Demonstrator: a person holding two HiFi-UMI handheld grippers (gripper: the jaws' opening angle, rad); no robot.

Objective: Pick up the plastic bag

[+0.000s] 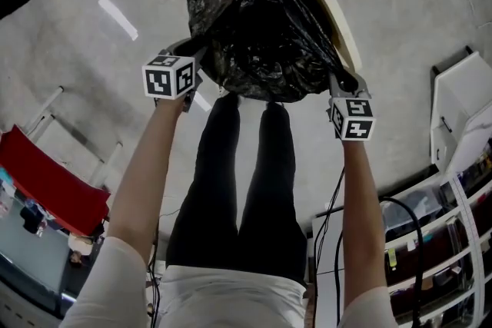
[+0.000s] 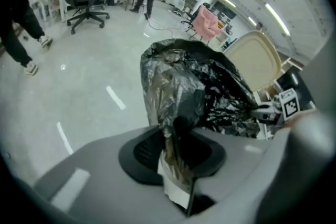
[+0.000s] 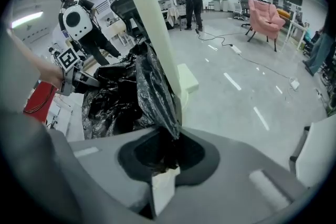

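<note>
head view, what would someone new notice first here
The crumpled black plastic bag fills the top centre, held between the two grippers in front of the person's legs. The left gripper is shut on a fold of its film at one side, and the right gripper on a fold at the other. A cream curved panel peeks out behind the bag on the right.

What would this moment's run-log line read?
phase: holding crumpled black plastic bag | left gripper: shut on bag | right gripper: shut on bag
</note>
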